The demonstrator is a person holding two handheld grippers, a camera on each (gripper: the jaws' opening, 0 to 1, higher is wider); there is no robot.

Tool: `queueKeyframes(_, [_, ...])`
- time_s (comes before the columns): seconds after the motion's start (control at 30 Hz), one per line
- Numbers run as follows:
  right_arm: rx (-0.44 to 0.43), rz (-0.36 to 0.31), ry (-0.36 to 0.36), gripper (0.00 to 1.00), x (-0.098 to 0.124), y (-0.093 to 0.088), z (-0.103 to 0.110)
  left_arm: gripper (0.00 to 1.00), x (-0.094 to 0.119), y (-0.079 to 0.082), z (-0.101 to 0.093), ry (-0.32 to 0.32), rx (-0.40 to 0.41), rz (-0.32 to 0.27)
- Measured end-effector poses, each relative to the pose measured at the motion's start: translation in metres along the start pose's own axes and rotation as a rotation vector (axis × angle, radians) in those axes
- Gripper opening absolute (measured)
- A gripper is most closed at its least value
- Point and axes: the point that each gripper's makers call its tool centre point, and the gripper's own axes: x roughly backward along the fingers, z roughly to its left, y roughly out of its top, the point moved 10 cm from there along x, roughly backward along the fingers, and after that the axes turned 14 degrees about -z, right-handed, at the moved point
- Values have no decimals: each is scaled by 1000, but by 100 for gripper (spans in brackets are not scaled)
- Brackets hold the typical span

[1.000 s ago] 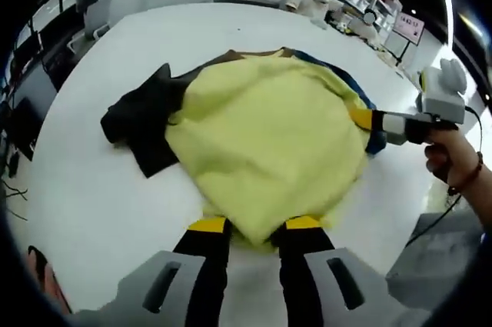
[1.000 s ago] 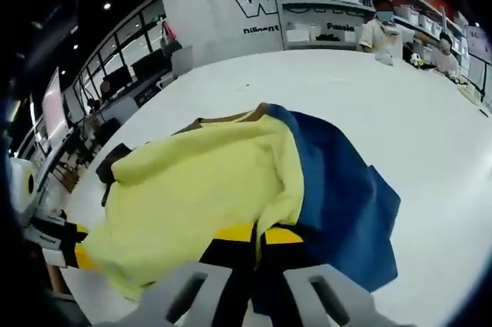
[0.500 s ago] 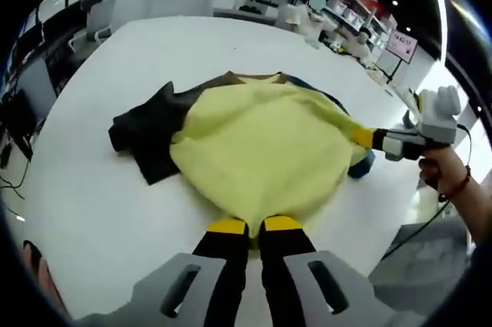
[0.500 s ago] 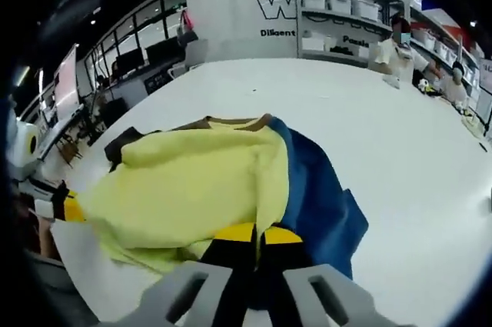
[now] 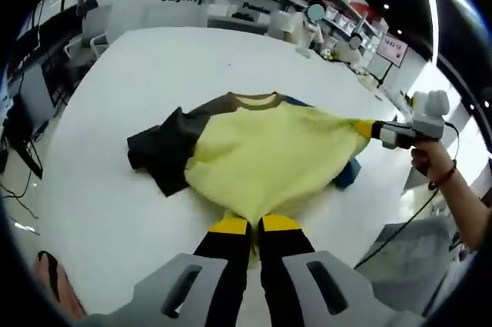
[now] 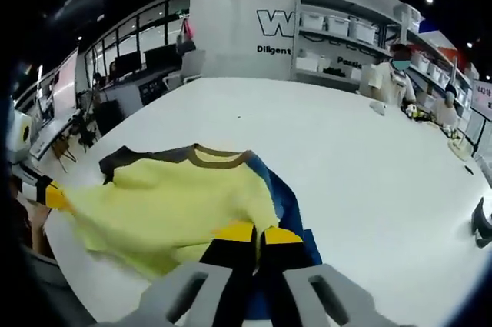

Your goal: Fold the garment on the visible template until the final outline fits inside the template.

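Left gripper view: dark sleeve [image 5: 157,154] lies leftmost on the white table [image 5: 92,111]; the garment [image 5: 269,158], soft and limp, stretches mid-table between left gripper [image 5: 246,225] and right gripper [image 5: 367,128], both clamped on its yellow hem, the best hold.
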Motion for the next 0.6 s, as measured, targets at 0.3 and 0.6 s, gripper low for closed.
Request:
queueKeyframes(0.3, [57, -22, 50, 0, -40, 15, -3, 3, -24, 23, 12, -12, -28, -20])
queueKeyframes(0.6, [40, 7, 42, 0, -82, 13, -6, 3, -54, 24, 24, 56, 44, -32])
